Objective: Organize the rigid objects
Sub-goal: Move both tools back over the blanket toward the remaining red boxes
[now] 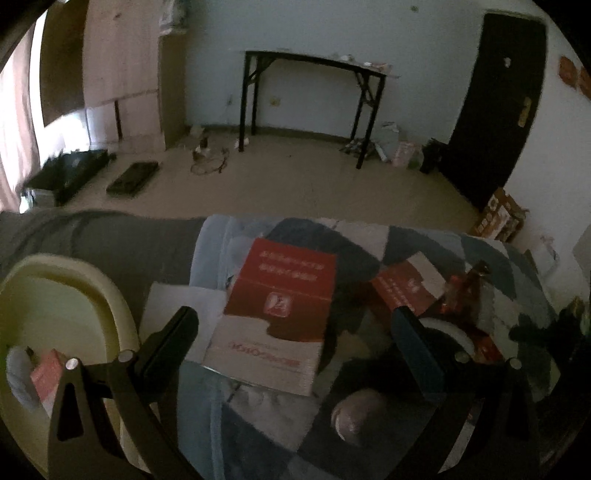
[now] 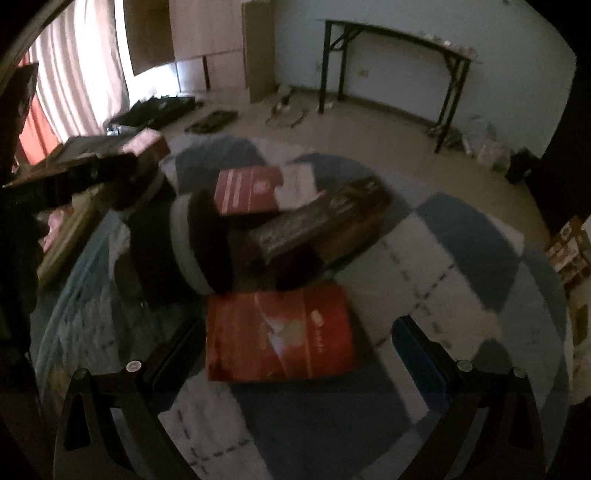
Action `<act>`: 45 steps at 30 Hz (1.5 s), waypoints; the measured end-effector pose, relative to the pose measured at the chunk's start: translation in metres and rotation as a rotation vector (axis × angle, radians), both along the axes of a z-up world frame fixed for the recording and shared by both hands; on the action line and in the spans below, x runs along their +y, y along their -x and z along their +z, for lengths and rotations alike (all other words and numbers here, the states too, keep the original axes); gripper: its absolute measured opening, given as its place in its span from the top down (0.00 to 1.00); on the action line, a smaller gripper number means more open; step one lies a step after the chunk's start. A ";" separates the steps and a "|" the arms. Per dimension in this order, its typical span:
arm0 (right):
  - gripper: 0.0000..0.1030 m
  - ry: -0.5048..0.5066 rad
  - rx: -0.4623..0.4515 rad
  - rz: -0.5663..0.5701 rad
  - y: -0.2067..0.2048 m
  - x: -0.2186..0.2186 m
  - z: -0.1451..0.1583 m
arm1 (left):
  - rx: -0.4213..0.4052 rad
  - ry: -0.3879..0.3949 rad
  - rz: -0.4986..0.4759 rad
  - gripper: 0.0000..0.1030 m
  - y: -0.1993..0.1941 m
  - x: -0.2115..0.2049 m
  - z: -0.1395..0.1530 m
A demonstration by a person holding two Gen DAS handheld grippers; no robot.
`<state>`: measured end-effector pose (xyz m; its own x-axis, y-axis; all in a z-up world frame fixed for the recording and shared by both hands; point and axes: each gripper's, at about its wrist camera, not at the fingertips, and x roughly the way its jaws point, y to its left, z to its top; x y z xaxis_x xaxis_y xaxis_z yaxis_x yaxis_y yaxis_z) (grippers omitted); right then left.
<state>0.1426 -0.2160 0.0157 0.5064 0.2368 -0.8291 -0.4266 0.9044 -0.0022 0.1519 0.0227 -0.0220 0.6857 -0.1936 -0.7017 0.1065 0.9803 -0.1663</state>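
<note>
On the checked quilt (image 2: 461, 236) | right gripper (image 2: 299, 332) jaws spread, straddling red box (image 2: 280, 336) | left gripper (image 1: 295, 325) spread over red-white box (image 1: 273, 314) | soft bedding, blurred view: possibly skewed grip, box slipping.

Dim room, pale blue-white wall (image 1: 325, 33) ahead of the left gripper. Black folding table (image 1: 314, 66) against it, clutter under its legs. Beige floor (image 1: 280, 184). Dark door (image 1: 495, 110) far right. Bright curtained window (image 2: 81, 74) left of the right gripper.

Both fisheye views are dim and blurred, lit by a bright curtained window (image 2: 77, 74) at left, edges darkly curved.
</note>
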 end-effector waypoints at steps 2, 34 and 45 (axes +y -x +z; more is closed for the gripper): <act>0.00 -0.003 0.016 0.016 -0.003 0.002 -0.002 | 0.026 0.019 -0.002 0.00 -0.004 0.005 -0.008; 0.13 0.037 0.037 -0.017 -0.022 0.000 -0.028 | -0.053 0.025 -0.049 0.39 0.006 -0.002 0.011; 0.12 0.034 0.056 -0.037 -0.024 -0.008 -0.027 | 0.023 0.009 -0.048 0.39 -0.005 0.001 -0.007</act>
<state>0.1668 -0.2244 -0.0114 0.4672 0.1902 -0.8635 -0.3935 0.9193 -0.0104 0.1572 0.0239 -0.0293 0.6591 -0.2321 -0.7153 0.1490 0.9726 -0.1783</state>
